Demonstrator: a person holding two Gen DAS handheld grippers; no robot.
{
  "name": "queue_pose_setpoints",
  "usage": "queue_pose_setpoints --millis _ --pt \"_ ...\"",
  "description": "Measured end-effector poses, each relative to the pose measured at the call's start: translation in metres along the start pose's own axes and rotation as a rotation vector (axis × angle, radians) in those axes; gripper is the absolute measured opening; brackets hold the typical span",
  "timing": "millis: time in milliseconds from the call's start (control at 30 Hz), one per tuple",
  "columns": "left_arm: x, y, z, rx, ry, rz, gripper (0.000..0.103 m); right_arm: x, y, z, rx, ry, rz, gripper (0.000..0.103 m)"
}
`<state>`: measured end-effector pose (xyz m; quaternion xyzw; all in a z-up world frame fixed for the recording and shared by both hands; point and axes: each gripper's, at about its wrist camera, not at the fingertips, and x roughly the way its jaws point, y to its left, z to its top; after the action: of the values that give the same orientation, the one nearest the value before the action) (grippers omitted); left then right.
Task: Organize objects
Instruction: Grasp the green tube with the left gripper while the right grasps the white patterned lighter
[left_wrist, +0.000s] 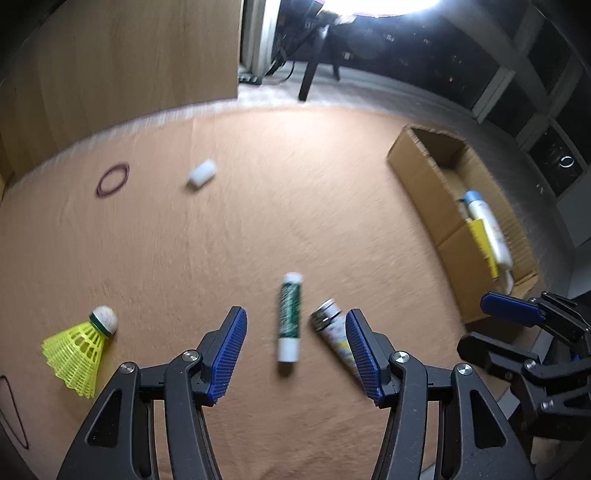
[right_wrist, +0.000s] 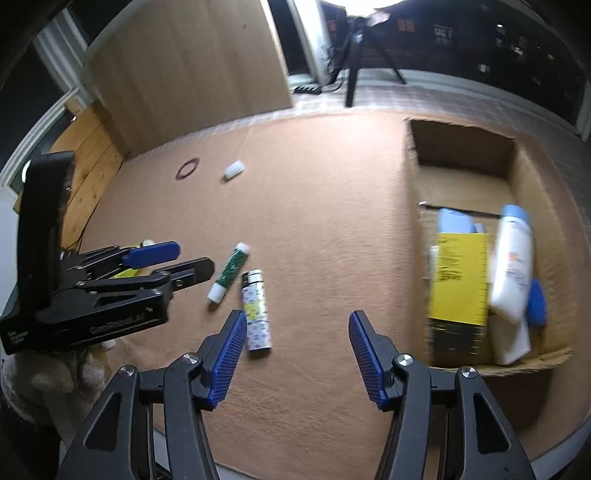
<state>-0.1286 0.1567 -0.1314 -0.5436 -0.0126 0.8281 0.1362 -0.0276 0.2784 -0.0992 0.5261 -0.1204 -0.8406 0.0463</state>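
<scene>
Two grippers, left (left_wrist: 295, 350) and right (right_wrist: 297, 354), hung with jaws apart, holding nothing | cardboard box (right_wrist: 461, 147) already held bottle (right_wrist: 513, 266) and yellow carton (right_wrist: 458, 280), likely the sorting bin | left of box: green tube (left_wrist: 289, 315), patterned lighter (right_wrist: 255, 314) | farther: shuttlecock (left_wrist: 79, 349), white cap (left_wrist: 202, 173), rubber band (left_wrist: 112, 180) | path to box unobstructed.

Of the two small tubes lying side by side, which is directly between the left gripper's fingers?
The green-and-white tube; the floral lighter lies off-centre, partly behind the left gripper's finger.
</scene>
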Motion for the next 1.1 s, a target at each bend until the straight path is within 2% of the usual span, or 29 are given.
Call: queue_pose_setpoints --millis 333,467,700,767,967,1100 --pt "0.036 0.009 -0.004 -0.005 0.066 -0.005 0.056 0.044 0.015 -0.006 -0.028 0.080 -0.018 0.054" --pt "0.046 0.014 -0.003 -0.019 0.084 0.001 0.046 0.055 0.019 -0.006 -0.046 0.096 -0.025 0.054" --pt "0.055 0.013 0.002 -0.026 0.077 -0.012 0.041 0.069 0.028 -0.007 -0.082 0.116 -0.041 0.054" --pt "0.056 0.011 0.004 -0.015 0.072 -0.004 0.032 0.074 0.030 -0.006 -0.088 0.123 -0.048 0.054" --pt "0.056 0.016 0.004 -0.009 0.062 0.014 0.017 0.083 0.037 -0.004 -0.118 0.129 -0.073 0.049" --pt "0.056 0.020 0.004 -0.002 0.060 0.015 0.017 0.087 0.043 -0.002 -0.146 0.122 -0.107 0.045"
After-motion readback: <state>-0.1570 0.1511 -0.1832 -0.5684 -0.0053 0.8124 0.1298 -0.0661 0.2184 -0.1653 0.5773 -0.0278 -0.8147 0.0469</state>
